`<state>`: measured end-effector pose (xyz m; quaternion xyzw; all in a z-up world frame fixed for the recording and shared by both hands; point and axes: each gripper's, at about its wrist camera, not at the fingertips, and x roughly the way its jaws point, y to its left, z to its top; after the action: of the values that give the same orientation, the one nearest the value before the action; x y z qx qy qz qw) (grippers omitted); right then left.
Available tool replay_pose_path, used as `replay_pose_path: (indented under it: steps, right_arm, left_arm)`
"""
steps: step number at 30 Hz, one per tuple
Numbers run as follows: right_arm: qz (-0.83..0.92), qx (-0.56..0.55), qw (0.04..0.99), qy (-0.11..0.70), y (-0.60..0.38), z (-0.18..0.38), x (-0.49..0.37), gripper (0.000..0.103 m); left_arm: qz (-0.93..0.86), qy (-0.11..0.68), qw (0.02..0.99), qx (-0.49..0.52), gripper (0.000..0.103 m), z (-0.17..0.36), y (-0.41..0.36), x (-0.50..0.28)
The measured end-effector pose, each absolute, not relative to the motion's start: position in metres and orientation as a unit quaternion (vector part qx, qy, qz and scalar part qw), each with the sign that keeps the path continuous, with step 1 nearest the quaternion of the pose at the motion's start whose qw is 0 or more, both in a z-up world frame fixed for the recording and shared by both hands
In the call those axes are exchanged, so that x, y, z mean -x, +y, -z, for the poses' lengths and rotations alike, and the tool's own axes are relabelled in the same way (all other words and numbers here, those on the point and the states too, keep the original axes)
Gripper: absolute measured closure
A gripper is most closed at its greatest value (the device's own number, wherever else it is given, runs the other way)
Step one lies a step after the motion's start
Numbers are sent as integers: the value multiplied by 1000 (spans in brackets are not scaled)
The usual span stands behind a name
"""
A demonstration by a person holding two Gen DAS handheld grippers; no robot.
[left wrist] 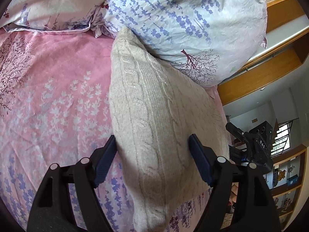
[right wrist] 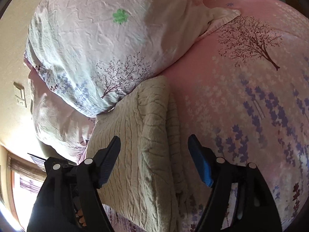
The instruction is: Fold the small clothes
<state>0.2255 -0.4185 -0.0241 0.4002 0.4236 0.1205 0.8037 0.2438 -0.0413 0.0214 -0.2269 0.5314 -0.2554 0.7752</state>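
Observation:
A beige cable-knit sweater (left wrist: 154, 116) lies folded into a long narrow stack on the pink floral bedsheet (left wrist: 58, 96). Its far end is tucked against a pale flowered pillow (left wrist: 183, 29). My left gripper (left wrist: 152, 141) hovers over the sweater's near half, open, its blue-padded fingers spread to about the stack's width. In the right wrist view the same sweater (right wrist: 139, 135) shows layered folds with a thick ridge down the middle. My right gripper (right wrist: 154, 141) stands open above that ridge, and its pads do not press on the cloth.
A second pillow (left wrist: 48, 5) lies at the bed's far left. A wooden headboard (left wrist: 260, 73) and shelves (left wrist: 289, 183) stand off the bed's right side. The other tool's black housing (left wrist: 256, 145) shows at the sweater's right edge. Wall switch (right wrist: 20, 94) and window (right wrist: 23, 189) appear at the left.

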Motion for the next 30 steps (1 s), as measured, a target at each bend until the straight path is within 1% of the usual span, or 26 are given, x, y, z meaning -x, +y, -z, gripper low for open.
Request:
replay_pose_path:
  steps: [6, 10, 15, 18, 19, 20, 22, 25, 27, 30]
  right_arm:
    - [-110, -364, 804, 457, -410, 30, -227, 29]
    - [-112, -341, 811, 461, -401, 27, -227, 26]
    - [-150, -327, 805, 472, -386, 29, -230, 27]
    - [-162, -317, 802, 479, -380, 30, -231, 39]
    - [-162, -318, 803, 478, -381, 30, -231, 47]
    - [-168, -326, 798, 478, -381, 32, -231, 49]
    - [-178, -351, 788, 473, -387, 38, -230, 59]
    - [-192, -392, 772, 463, -396, 47, -227, 67]
    - [-193, -392, 776, 455, -397, 47, -224, 69]
    - [-189, -378, 791, 443, -390, 36, -219, 71]
  left_arm:
    - [255, 534, 775, 221, 27, -16, -56, -254]
    - [251, 534, 784, 191, 26, -16, -68, -259]
    - [252, 537, 786, 176, 25, -14, -85, -267]
    - [254, 534, 789, 167, 28, -14, -95, -269]
    - [254, 533, 790, 165, 29, -13, -96, -269]
    - [255, 532, 791, 164, 32, -13, -98, -269]
    - [256, 528, 794, 160, 35, -13, -101, -270]
    - [258, 520, 800, 152, 43, -16, -107, -270]
    - [259, 513, 804, 150, 51, -18, -106, -268]
    - [261, 504, 810, 146, 58, -22, -105, -265]
